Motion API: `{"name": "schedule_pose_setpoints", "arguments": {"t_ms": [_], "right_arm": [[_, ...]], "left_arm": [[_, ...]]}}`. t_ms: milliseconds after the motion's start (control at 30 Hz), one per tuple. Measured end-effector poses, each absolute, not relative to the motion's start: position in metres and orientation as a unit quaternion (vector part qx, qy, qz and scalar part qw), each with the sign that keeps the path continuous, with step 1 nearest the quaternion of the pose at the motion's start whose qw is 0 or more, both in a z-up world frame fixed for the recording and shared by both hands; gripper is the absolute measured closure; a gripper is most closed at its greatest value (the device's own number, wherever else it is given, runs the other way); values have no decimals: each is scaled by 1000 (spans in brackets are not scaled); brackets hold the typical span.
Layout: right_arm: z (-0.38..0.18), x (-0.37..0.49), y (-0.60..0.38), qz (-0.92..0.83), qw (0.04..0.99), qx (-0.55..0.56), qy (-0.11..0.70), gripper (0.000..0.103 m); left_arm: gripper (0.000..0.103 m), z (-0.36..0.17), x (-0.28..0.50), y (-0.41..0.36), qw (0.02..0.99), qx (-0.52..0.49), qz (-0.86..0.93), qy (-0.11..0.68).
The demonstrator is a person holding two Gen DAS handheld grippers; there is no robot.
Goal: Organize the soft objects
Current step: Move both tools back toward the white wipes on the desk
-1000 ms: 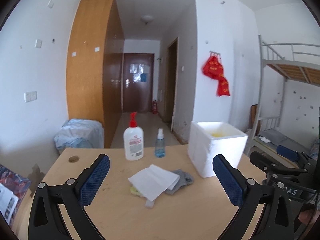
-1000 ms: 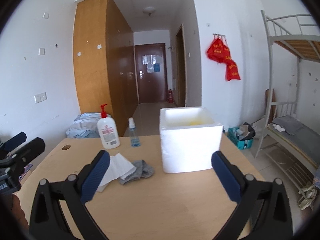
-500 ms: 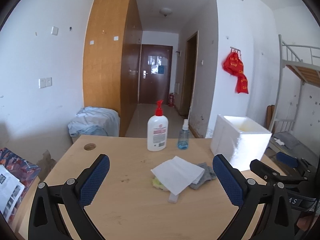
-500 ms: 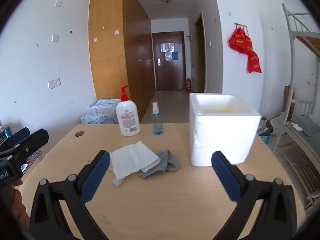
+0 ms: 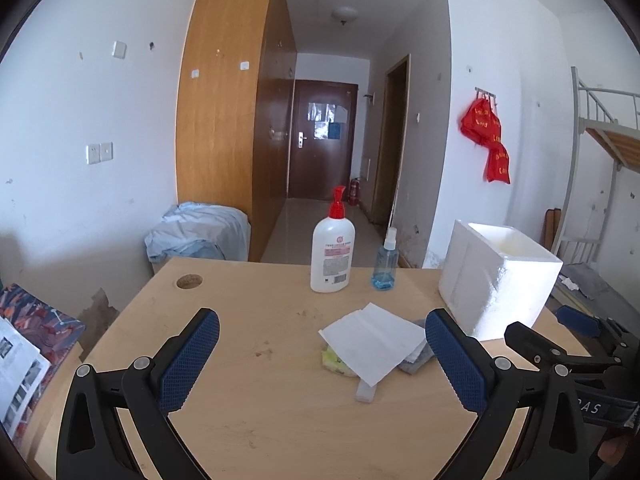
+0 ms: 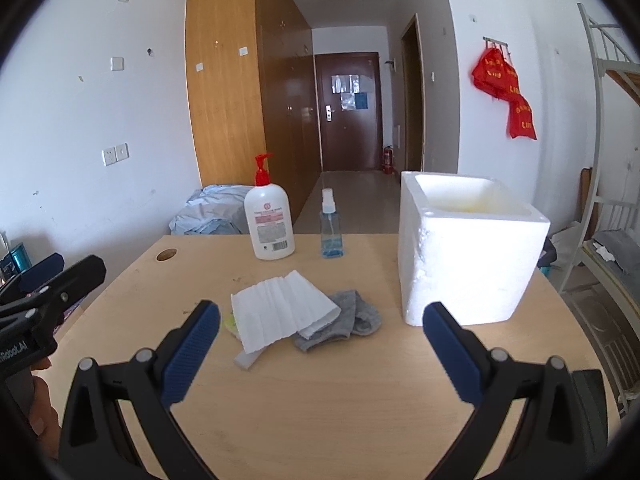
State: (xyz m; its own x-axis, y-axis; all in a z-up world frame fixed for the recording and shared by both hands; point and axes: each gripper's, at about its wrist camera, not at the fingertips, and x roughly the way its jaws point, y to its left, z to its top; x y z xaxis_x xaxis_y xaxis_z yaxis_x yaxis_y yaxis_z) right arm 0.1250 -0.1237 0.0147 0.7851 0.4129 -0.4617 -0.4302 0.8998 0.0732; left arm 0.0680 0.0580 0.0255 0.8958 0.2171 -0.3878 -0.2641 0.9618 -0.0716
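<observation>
Left gripper [image 5: 322, 354] is level above the near edge of the light wooden table [image 5: 256, 412], blue-padded fingers [image 5: 190, 358] spread wide, nothing between them. In the right wrist view it also shows at the left edge [image 6: 48, 280].

Right gripper [image 6: 320, 350] is held likewise, low in frame, fingers [image 6: 452, 350] spread wide and empty; it appears at the lower right of the left wrist view [image 5: 560, 344].

Mid-frame: white folded paper towel [image 6: 280, 308] lies over a yellow-green sponge [image 6: 231, 323] and overlaps a crumpled grey sock [image 6: 348, 316].

White foam box [image 6: 468, 260] stands right of the pile, open-topped.

White pump bottle with red nozzle [image 6: 269, 220] and small blue spray bottle [image 6: 331, 232] stand behind the pile.
</observation>
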Motion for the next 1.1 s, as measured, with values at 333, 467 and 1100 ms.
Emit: {"name": "schedule_pose_setpoints", "arguments": {"t_ms": [333, 467, 1100], "right_arm": [[7, 143, -118, 227, 939, -21, 259, 1], [2, 153, -112, 226, 937, -32, 264, 1], [-43, 213, -94, 236, 912, -52, 331, 1]], "left_arm": [[0, 15, 96, 64, 969, -65, 118, 207], [0, 6, 111, 67, 967, -60, 119, 215], [0, -46, 202, 74, 955, -49, 57, 286]]}}
